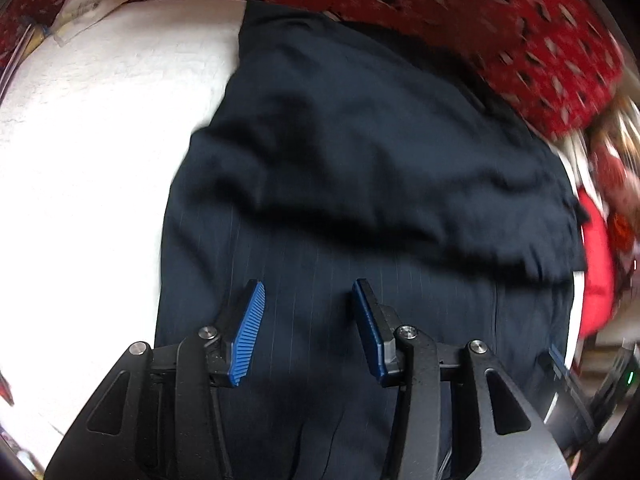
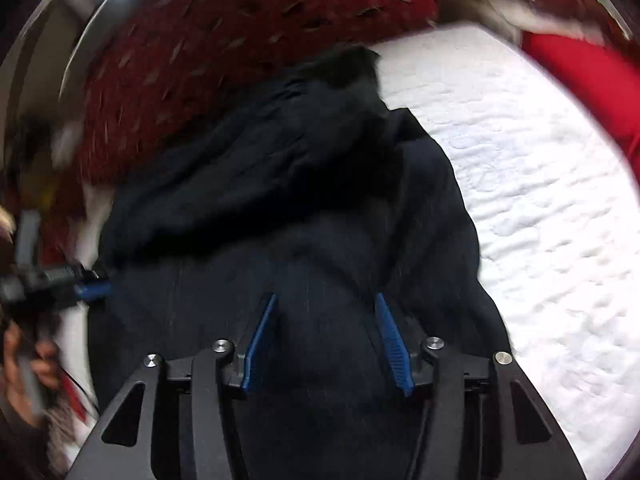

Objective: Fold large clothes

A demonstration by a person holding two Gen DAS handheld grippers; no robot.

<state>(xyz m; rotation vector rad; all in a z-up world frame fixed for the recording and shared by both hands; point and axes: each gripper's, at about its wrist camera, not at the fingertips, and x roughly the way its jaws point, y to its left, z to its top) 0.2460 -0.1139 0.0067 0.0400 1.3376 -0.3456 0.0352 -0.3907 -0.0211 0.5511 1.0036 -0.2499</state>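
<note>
A large dark navy pinstriped garment lies on a white quilted surface, with its far part folded back over the near part. My left gripper is open and empty, hovering over the garment's near part. In the right wrist view the same garment fills the middle, bunched at its far end. My right gripper is open and empty just above the cloth. The left gripper shows at the garment's left edge, held by a hand.
A red patterned blanket lies behind the garment and also shows in the right wrist view. A red cloth lies at the far right of the white surface. Papers lie at the far left corner.
</note>
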